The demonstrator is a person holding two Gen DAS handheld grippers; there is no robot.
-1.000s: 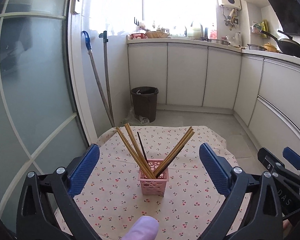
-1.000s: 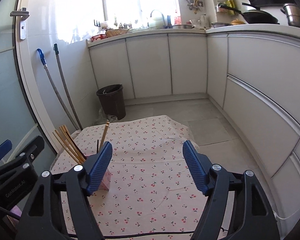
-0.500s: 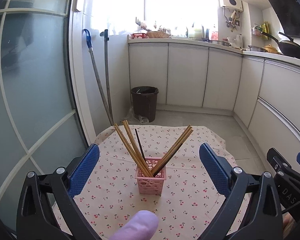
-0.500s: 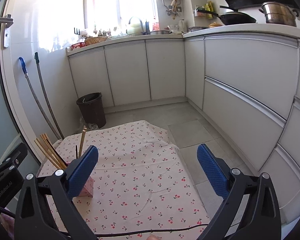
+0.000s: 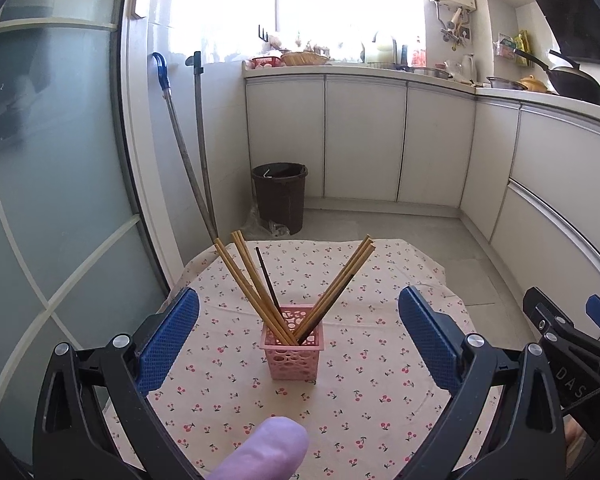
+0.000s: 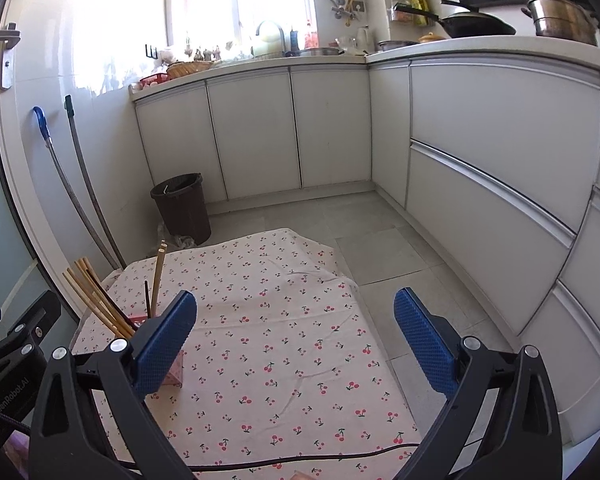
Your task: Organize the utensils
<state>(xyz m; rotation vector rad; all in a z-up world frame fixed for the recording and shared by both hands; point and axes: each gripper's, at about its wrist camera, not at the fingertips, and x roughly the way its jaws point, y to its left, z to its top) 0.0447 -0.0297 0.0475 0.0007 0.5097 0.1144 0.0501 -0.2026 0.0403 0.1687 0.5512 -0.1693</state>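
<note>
A small pink perforated basket (image 5: 293, 352) stands on a cherry-print cloth (image 5: 360, 400). Several wooden chopsticks (image 5: 252, 284) and one dark chopstick (image 5: 267, 278) stand in it, fanned left and right. My left gripper (image 5: 299, 334) is open and empty, its jaws wide on either side of the basket, held back from it. My right gripper (image 6: 296, 334) is open and empty over the cloth (image 6: 280, 340), to the right of the basket (image 6: 174, 372), which its left finger partly hides. The chopsticks (image 6: 96, 300) stick up at that view's left.
The cloth lies on the tiled kitchen floor (image 6: 380, 248). A dark bin (image 5: 279, 196) and two mop handles (image 5: 192, 152) stand at the wall behind. White cabinets (image 6: 500, 184) run along the back and right. A black cable (image 6: 300, 460) crosses the cloth's near edge.
Both grippers have pulled back and up from the basket, and the right view has swung right. The right jaws have opened wider. The basket and chopsticks have stayed still.
</note>
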